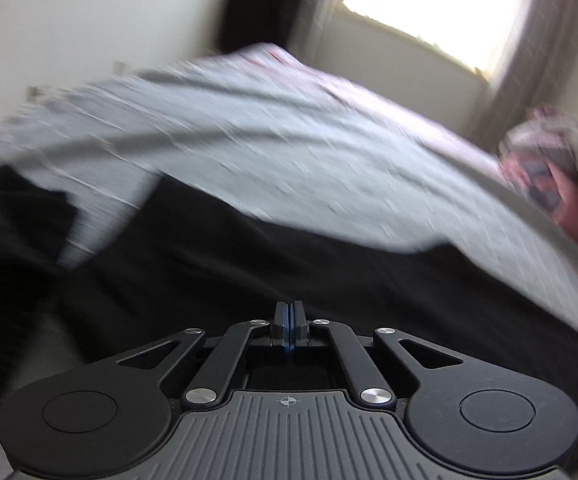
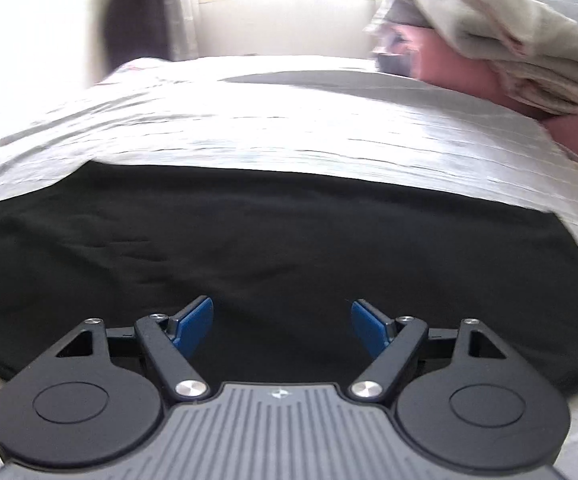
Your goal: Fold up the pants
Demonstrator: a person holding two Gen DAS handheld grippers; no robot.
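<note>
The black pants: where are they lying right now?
The black pants are spread flat on the white striped bedspread, filling the near part of both wrist views, just ahead of the open right gripper.

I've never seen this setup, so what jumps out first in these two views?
The black pants spread across the white striped bedsheet dominate both views. Over them the right gripper stands wide open, while the left gripper is shut. A glaring window lies beyond the bed.
</note>
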